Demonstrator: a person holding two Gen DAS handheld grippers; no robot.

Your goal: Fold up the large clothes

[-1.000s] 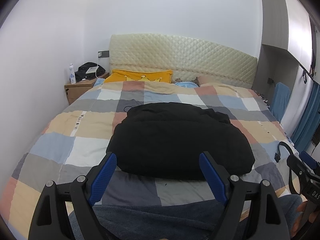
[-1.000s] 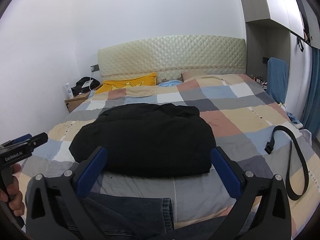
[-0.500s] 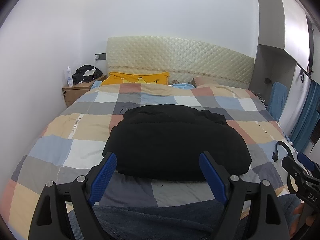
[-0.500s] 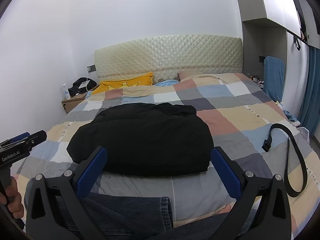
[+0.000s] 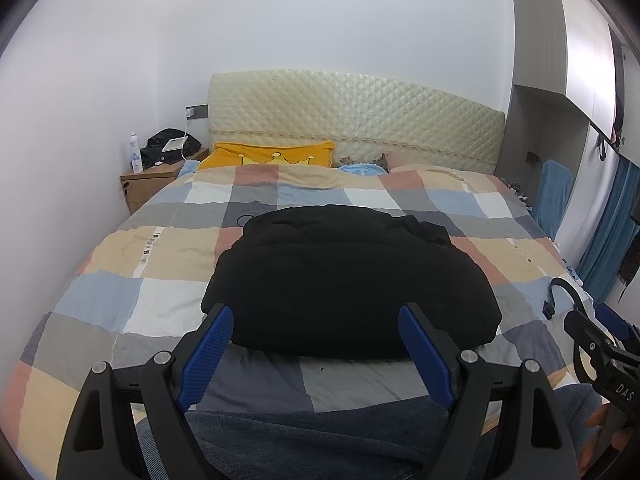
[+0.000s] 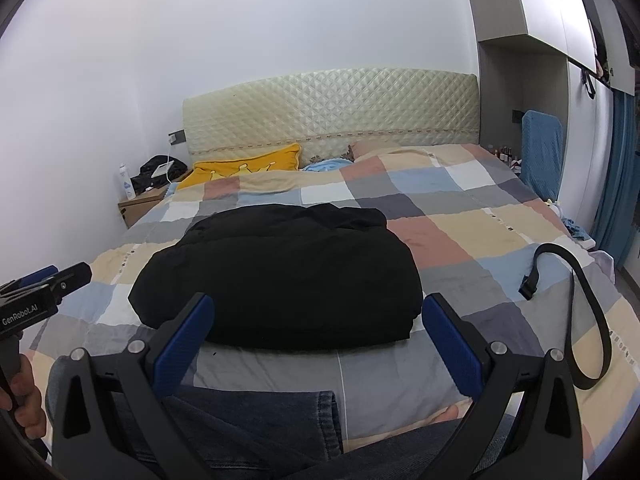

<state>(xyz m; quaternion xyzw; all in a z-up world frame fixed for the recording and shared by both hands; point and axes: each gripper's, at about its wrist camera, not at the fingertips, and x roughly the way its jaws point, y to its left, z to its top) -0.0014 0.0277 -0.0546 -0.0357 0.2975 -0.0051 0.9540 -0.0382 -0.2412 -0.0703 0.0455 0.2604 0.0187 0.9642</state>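
Note:
A large black padded garment (image 5: 348,280) (image 6: 280,272) lies folded into a thick bundle in the middle of the bed. My left gripper (image 5: 316,316) is open, its blue pads wide apart just in front of the bundle's near edge, holding nothing. My right gripper (image 6: 316,304) is open as well, hanging before the same edge with nothing between its pads. Each gripper shows at the side of the other's view, the right gripper (image 5: 600,344) and the left gripper (image 6: 44,288), a hand on the handle.
The bed carries a checked quilt (image 5: 168,240) (image 6: 480,220) and a yellow pillow (image 5: 272,154) by the padded headboard. A black strap (image 6: 580,304) curls on the quilt at right. A person's jeans-clad legs (image 6: 248,432) fill the foreground. A wooden nightstand (image 5: 148,184) stands left.

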